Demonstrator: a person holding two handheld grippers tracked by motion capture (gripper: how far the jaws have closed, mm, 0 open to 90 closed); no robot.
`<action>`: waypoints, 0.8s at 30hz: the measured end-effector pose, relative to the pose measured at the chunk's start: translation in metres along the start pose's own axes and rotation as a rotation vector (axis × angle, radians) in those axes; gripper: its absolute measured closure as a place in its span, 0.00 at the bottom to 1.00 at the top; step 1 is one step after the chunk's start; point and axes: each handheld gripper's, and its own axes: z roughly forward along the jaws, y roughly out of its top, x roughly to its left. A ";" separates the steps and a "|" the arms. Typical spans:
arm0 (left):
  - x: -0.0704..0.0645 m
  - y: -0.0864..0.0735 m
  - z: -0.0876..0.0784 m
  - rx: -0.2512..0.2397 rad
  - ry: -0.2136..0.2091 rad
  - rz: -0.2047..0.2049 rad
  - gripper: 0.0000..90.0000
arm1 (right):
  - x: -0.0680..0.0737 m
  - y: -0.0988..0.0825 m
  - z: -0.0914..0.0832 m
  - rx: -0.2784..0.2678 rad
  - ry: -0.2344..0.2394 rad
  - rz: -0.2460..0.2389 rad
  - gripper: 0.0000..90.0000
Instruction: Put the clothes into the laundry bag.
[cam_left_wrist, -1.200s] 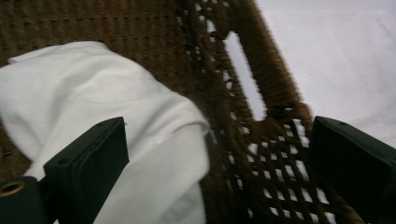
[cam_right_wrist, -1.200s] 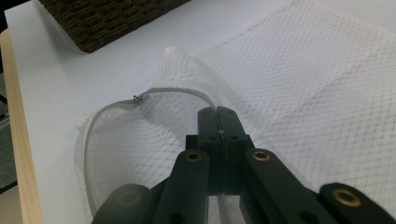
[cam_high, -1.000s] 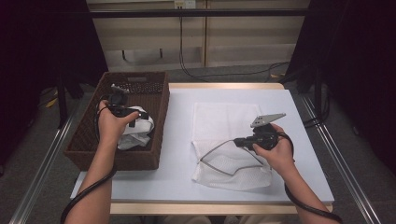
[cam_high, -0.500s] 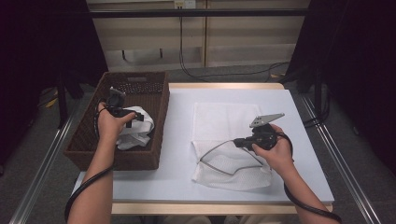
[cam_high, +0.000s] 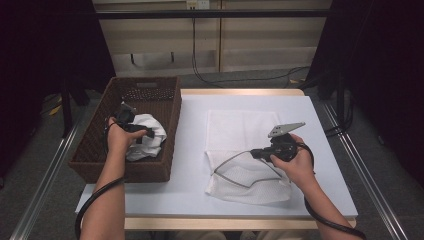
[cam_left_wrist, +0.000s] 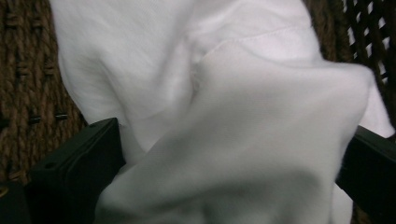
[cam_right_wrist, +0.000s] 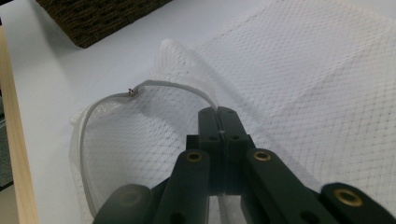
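Currently the white cloth (cam_high: 145, 136) lies bunched in the basket (cam_high: 95, 150), between the left gripper (cam_left_wrist: 229, 168)'s parted jaws, not yet pinched. Right gripper (cam_right_wrist: 219, 122) is clamped on the mesh bag (cam_high: 240, 135)'s rim, holding the mouth up. Risks: a thin pinch could slip; a trailing fold could snag the basket wall; a sagging rim could narrow the mouth.

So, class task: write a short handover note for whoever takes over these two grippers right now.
Left gripper: down in the wicker basket, jaws apart around the crumpled white cloth; no firm pinch visible yet.
Right gripper: shut on the zip edge of the white mesh bag, holding its mouth up off the table.
Done: bag mouth opened.
Left: grip the cloth, lift it out, probably feed it into the bag.
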 end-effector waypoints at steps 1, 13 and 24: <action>0.000 0.000 0.001 -0.004 0.009 0.003 0.00 | 0.000 0.000 0.000 0.000 0.003 0.001 1.00; -0.006 -0.004 -0.006 -0.010 0.072 0.047 0.21 | -0.003 -0.005 0.001 -0.001 -0.003 0.020 1.00; -0.016 -0.001 -0.018 0.034 -0.013 -0.006 0.72 | -0.001 -0.002 0.002 0.002 -0.004 0.020 1.00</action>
